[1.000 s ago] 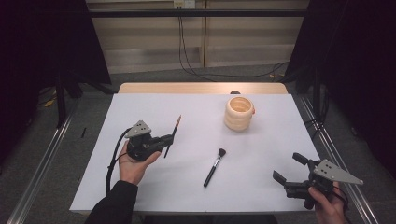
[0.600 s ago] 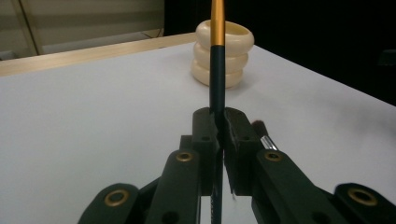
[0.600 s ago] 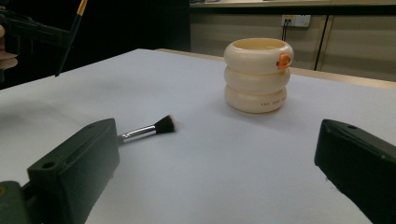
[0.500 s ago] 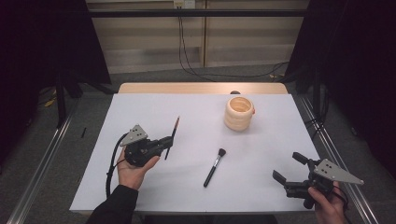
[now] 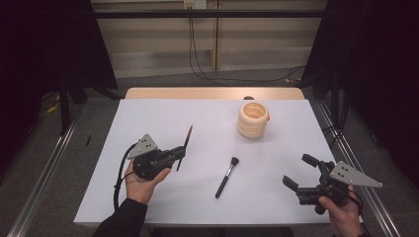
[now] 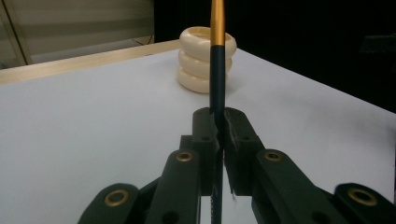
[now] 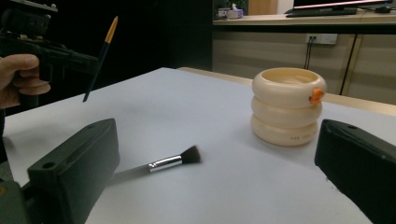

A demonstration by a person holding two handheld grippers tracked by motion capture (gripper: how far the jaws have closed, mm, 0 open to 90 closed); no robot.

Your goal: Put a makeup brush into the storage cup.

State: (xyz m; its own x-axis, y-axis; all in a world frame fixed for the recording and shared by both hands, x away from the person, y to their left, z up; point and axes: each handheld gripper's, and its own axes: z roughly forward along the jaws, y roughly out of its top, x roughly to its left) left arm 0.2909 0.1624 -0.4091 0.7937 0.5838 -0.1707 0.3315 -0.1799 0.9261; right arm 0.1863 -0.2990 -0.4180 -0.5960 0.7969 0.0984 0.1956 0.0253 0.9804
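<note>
Jaws of the left gripper (image 5: pixel 176 154) are pinched tight on a slim dark-handled brush with an orange-gold upper section (image 5: pixel 184 147), and I can see that grip plainly in the left gripper view, where the 2 black pads meet around the dark shaft (image 6: pixel 216 79) and the gold part rises out of the top of the picture. From the high view the held brush is lifted off the white table sheet (image 5: pixel 163 118), slanting up and away from my left hand (image 5: pixel 142 180), over the left half of the table.

My right gripper (image 5: pixel 302 172) sits near the front right corner, held in my right hand (image 5: pixel 343 213), its jaws spread wide with nothing between them; in the right gripper view the 2 black blocks stand far apart at either side of the picture.

Lying flat on the sheet between the 2 grippers is a second brush, a black-handled makeup brush with a silver ferrule and a dark bristle head (image 5: pixel 226 176), well apart from both.

Farther back, right of centre, stands a cream ribbed holder shaped like 3 stacked rings (image 5: pixel 252 120), open at the top, with a small orange knob on its side (image 7: pixel 316 95).
</note>
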